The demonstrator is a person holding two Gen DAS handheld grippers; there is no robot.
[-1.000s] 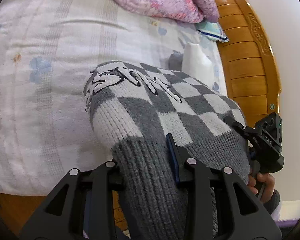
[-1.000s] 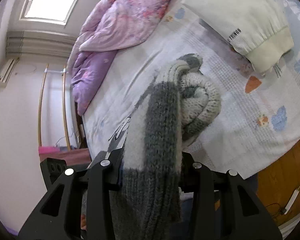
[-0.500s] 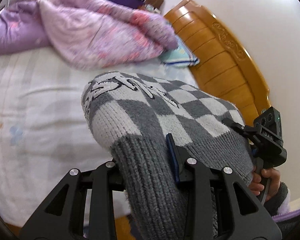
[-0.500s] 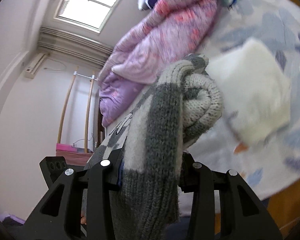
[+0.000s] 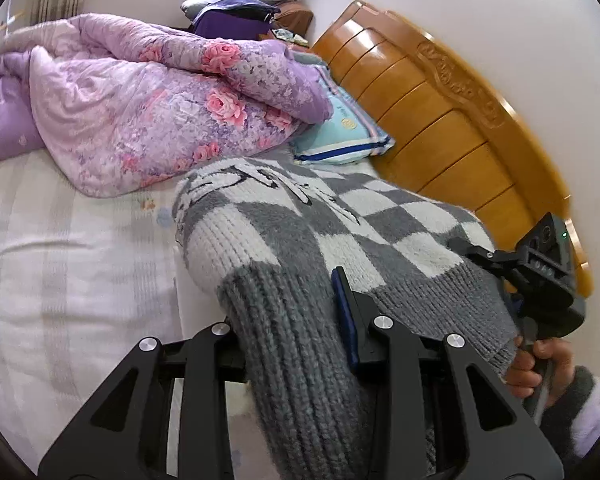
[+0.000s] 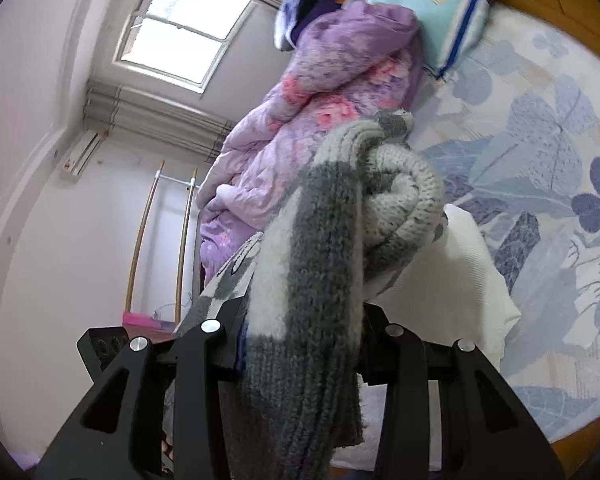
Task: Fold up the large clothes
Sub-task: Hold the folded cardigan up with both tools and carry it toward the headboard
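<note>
- Both grippers grip one grey-and-white checkered sweater point(image 5: 300, 240), holding it up above the bed point(image 5: 60, 260).
- Left gripper point(image 5: 292, 320): jaws clamped on its grey ribbed hem.
- Right gripper point(image 6: 300, 320): jaws clamped on the bunched, folded knit.
- A purple floral quilt point(image 5: 148, 108) lies heaped toward the headboard point(image 5: 440, 120) end of the bed, with a blue pillow point(image 5: 348, 128) beside it.
- A white folded garment point(image 6: 452, 280) lies on the bed under the sweater.
</note>
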